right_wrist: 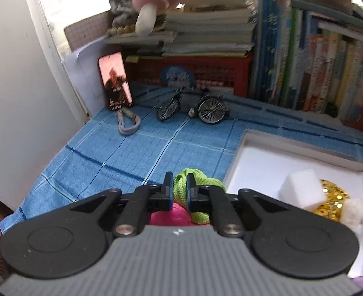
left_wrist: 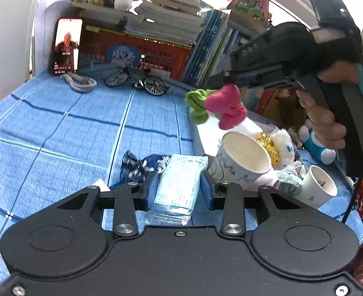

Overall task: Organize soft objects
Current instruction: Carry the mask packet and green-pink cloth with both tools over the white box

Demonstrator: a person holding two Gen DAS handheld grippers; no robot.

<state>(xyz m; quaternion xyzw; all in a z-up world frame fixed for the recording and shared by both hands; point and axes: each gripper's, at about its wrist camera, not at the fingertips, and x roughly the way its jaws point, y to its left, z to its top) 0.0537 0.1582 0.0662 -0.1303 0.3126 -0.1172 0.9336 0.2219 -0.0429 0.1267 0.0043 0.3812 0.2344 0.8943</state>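
Observation:
My right gripper (right_wrist: 180, 188) is shut on a green and pink cloth toy (right_wrist: 197, 192) and holds it in the air beside the white box (right_wrist: 302, 148); the toy also shows in the left wrist view (left_wrist: 216, 106), hanging above the box's left edge. My left gripper (left_wrist: 177, 185) is open, low over the blue cloth, with a pale blue tissue pack (left_wrist: 177, 185) lying between its fingers. A dark blue patterned soft item (left_wrist: 144, 166) lies just past the left finger. The box holds a white foam block (right_wrist: 302, 191), a gold sequin item (right_wrist: 334, 199) and a white plush (left_wrist: 286, 148).
Two paper cups (left_wrist: 245, 157) (left_wrist: 319, 187) stand by the box. A small blue and white plush (left_wrist: 314, 143) lies at the right. At the back stand a phone (left_wrist: 66, 46), a model bicycle (left_wrist: 137, 80), a grey carabiner (left_wrist: 79, 81), a red crate (left_wrist: 142, 51) and books (left_wrist: 213, 49).

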